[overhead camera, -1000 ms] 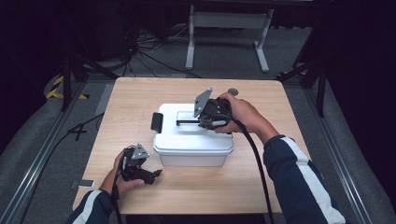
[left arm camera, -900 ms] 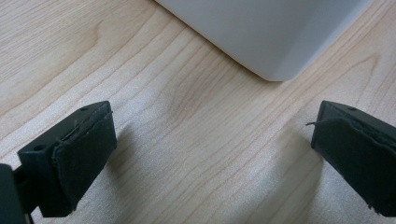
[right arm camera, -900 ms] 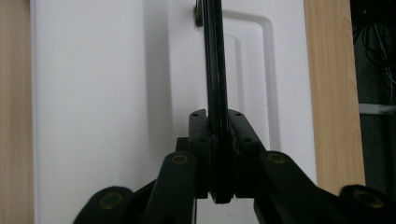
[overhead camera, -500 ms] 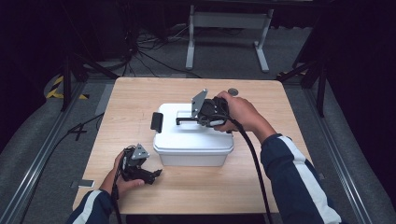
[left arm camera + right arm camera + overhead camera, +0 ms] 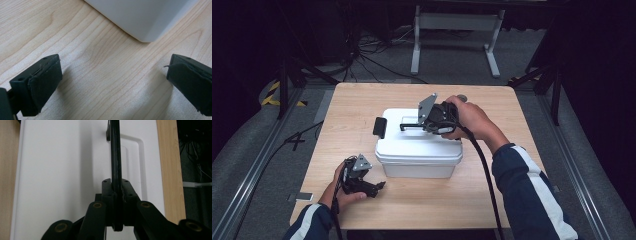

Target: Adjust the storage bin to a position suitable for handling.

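I am keeping my right claw [image 5: 117, 195] clamped on the black handle [image 5: 115, 157] standing up ahead of it, lifting straight so the white box [image 5: 412, 150] below probably stays level.

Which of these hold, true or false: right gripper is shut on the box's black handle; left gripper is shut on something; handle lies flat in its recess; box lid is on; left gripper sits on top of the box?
1. The right gripper is shut on the black handle. True.
2. The left gripper is shut on something. False: its jaws stand wide apart over bare table.
3. The handle lies flat in its recess. False: it stands raised above the lid.
4. The lid is on the white box. True.
5. The left gripper sits on top of the box. False: it is at the table's near left, beside the box.
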Motion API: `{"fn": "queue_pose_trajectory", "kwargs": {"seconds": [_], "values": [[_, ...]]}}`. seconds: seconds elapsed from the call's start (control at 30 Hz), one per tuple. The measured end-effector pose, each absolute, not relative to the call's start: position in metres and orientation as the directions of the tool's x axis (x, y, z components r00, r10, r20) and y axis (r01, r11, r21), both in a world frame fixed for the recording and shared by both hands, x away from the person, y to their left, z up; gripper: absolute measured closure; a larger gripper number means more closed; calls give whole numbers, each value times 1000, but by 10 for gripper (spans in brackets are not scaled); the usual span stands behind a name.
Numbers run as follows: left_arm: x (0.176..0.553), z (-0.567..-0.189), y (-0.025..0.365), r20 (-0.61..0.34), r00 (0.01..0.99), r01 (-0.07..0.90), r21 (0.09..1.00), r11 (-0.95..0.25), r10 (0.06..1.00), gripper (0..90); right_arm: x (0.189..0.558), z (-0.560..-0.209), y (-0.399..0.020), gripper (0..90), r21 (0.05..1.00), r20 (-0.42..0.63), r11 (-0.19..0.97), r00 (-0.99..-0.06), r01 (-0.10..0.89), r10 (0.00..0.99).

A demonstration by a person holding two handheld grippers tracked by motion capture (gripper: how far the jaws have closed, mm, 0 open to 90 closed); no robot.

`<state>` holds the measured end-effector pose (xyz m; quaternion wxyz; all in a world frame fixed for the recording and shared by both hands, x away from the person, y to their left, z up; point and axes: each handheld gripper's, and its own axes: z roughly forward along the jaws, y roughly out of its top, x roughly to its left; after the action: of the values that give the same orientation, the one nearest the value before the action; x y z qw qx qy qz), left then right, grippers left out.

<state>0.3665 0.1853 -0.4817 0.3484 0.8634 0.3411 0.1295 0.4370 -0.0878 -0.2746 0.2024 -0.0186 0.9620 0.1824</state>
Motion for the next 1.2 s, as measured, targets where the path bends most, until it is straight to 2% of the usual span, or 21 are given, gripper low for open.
{"fn": "queue_pose_trajectory", "kwargs": {"seconds": [0.6,1.2], "values": [[367,-481,186,-16,736,501,686,-528,677,5,432,-257,-102,841,378,-425,917,-904,-130,47],[366,-481,185,-19,736,504,684,-528,677,5,428,-244,-133,841,432,-425,896,-900,-104,100]]}}
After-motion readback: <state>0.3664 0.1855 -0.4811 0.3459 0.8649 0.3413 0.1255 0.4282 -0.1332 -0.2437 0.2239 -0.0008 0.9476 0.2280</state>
